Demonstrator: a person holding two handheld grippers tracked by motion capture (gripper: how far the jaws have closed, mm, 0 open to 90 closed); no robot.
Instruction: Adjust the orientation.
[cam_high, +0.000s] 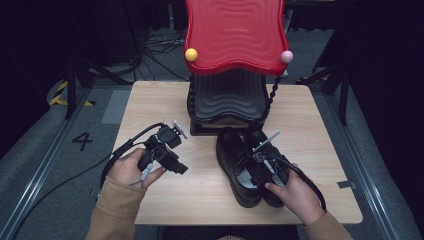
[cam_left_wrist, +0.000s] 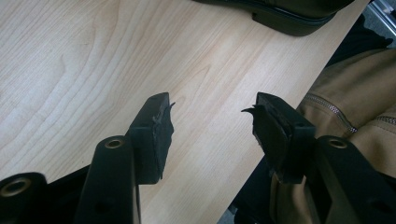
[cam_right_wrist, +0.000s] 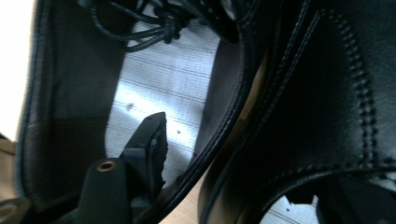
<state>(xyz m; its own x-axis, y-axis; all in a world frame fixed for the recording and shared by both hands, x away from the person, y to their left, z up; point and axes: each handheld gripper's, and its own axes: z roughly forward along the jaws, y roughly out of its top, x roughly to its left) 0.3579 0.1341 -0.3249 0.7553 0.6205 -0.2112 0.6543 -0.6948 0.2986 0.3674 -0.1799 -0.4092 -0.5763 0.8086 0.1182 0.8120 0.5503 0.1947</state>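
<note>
Right gripper (cam_high: 263, 167) is down over the pair of black shoes (cam_high: 250, 165) near my edge of the table (cam_high: 200, 195). Its jaws stand apart, one dipped into each shoe: in the right gripper view I see one jaw inside the left shoe (cam_right_wrist: 93, 102), over the grey insole (cam_right_wrist: 159, 88), and the other jaw low in the opening of the right shoe (cam_right_wrist: 336, 93). The two adjoining shoe walls sit between the jaws. I can't see the pads pressing on the leather, so I read it as spread, not clamped. Laces (cam_right_wrist: 140, 23) show at the top of that view.

Left gripper (cam_high: 172, 155) is held over bare table to the left of the shoes, well apart from them. Jaws are wide open with nothing between them; in the left gripper view I see wood grain between the pads (cam_left_wrist: 159, 130) and the heel of one shoe (cam_left_wrist: 289, 18) at the top edge. A tan sleeve (cam_left_wrist: 355, 102) shows on the right of that view.

Shoes stand side by side, touching, toes toward the black shoe rack (cam_high: 227, 102) at the far side of the table. Red wavy panel (cam_high: 235, 35) stands above the rack, with a yellow ball (cam_high: 191, 54) and a pink ball (cam_high: 286, 56) at its lower corners.
</note>
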